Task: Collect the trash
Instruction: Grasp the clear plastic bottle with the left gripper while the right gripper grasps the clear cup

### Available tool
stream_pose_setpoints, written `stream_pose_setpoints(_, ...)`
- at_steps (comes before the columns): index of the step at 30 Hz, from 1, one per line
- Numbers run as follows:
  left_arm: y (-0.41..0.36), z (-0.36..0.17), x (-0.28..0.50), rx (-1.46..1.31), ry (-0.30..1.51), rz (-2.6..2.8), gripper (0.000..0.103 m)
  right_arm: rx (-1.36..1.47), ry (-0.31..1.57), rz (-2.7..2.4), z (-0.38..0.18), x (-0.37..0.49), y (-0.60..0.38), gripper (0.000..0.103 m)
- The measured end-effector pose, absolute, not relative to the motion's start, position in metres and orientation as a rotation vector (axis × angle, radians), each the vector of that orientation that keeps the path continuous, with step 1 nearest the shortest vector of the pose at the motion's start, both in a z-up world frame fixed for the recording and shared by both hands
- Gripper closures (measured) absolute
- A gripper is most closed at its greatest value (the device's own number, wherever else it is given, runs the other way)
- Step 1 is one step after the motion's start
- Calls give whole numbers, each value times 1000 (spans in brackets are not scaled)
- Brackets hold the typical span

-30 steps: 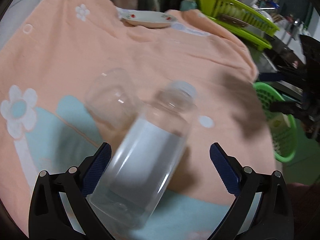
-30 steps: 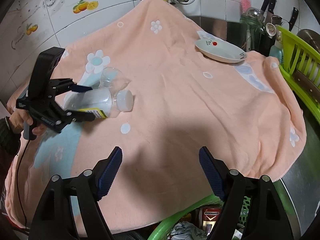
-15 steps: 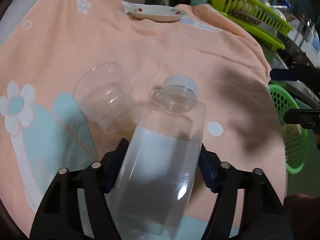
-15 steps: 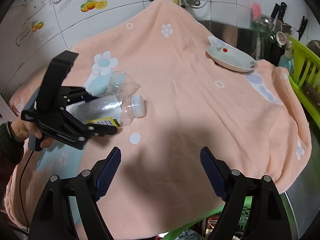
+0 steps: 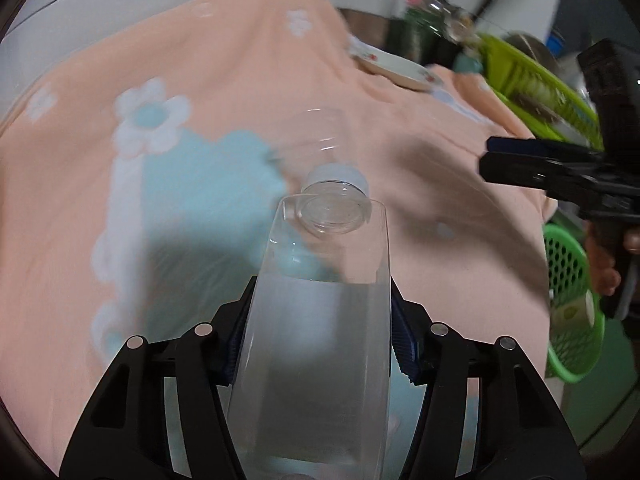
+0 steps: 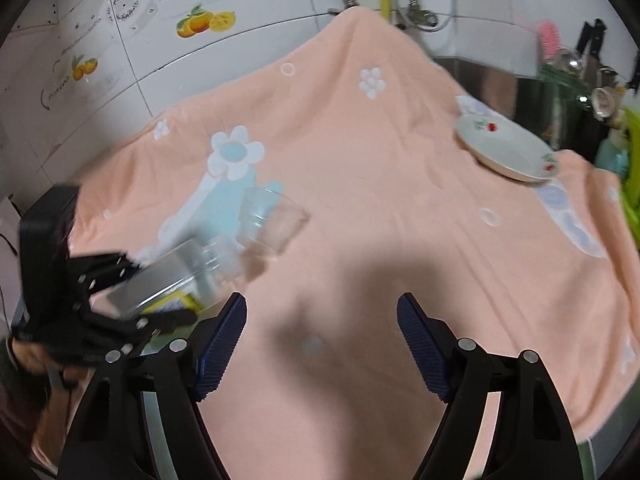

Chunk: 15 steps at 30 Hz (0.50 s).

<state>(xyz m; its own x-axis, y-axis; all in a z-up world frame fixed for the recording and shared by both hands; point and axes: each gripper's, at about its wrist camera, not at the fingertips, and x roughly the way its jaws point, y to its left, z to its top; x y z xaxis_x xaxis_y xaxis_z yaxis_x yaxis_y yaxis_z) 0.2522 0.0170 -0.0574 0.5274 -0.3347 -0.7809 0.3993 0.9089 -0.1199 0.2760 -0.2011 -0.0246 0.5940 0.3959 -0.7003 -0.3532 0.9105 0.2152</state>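
A second ago the left gripper [image 5: 316,340] stood wide around the lying bottle [image 5: 320,320]; now its jaws have closed in on the bottle's sides and are still squeezing, and the bottle has come up off the towel [image 5: 400,128], cap end pointing away from the camera. The right gripper [image 6: 322,344] has drifted toward the left one; its jaws are narrowing a little with nothing between them, hanging over bare towel.

The bottle fills the middle of the left wrist view, so the towel under it and the bottle's base are hidden, and the blue pads [image 5: 404,344] show only as slivers at either side. Both views are blurred. The clear cup [image 6: 272,222] lies on its side just past the bottle's cap, hard to pick out against the cloth. From the right wrist view the left gripper's fingers cover part of the bottle; a yellow label edge peeks out beneath.

The towel's near edge falls away at the right, where a green basket [image 5: 576,308] sits below, cut off by the frame. A plate [image 6: 508,152] rests near the far right edge, well apart from the bottle. The towel's middle is open.
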Motion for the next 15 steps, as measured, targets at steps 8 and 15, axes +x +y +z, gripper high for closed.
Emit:
stream_pose_setpoints(8, 58, -37, 229, -8, 856, -341, 45, 116, 869, 505, -36, 325, -155, 30)
stream_pose_setpoints(15, 72, -31, 216, -44, 833, -303, 45, 162, 917, 505, -57, 362, -131, 30)
